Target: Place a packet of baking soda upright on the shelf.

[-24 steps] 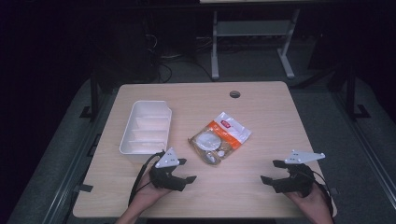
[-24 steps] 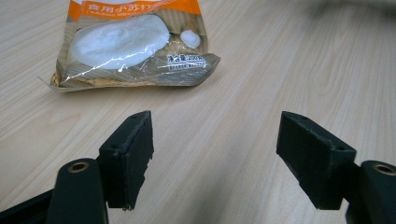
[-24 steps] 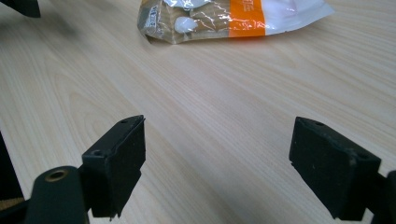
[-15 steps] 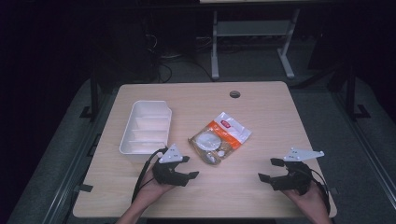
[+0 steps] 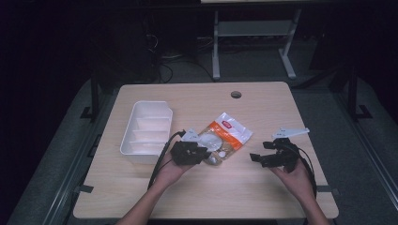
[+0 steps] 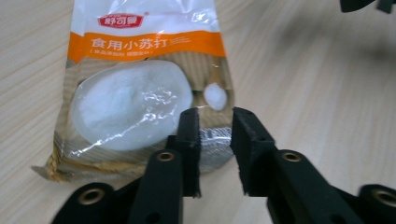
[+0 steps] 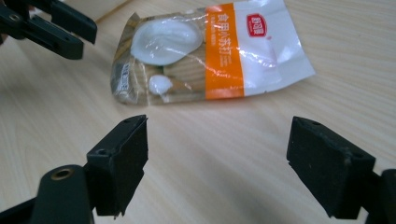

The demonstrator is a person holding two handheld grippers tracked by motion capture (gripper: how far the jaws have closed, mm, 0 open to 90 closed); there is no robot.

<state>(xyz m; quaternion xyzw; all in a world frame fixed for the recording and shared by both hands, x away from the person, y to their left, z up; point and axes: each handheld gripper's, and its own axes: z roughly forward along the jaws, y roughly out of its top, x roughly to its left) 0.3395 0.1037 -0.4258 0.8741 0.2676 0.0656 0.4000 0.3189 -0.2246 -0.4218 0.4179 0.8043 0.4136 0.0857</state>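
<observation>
The packet of white powder (image 5: 220,139) lies flat near the middle of the worktop (image 5: 263,197), orange band across it, red label end toward the far edge. Your left gripper (image 6: 214,123) sits at its near edge, jaws a narrow gap apart with nothing held. Your right gripper (image 7: 217,154) hovers well apart toward the right edge, jaws spread wide. The white divided tray (image 5: 136,147) stands by the left edge.

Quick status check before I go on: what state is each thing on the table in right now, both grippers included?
Baking soda bag: sealed, lying flat on the table.
White divided bin: upright, compartments empty.
Left gripper: jaws slightly apart, at the bag's bottom edge, not closed on it.
Right gripper: wide open, clear of the bag.
</observation>
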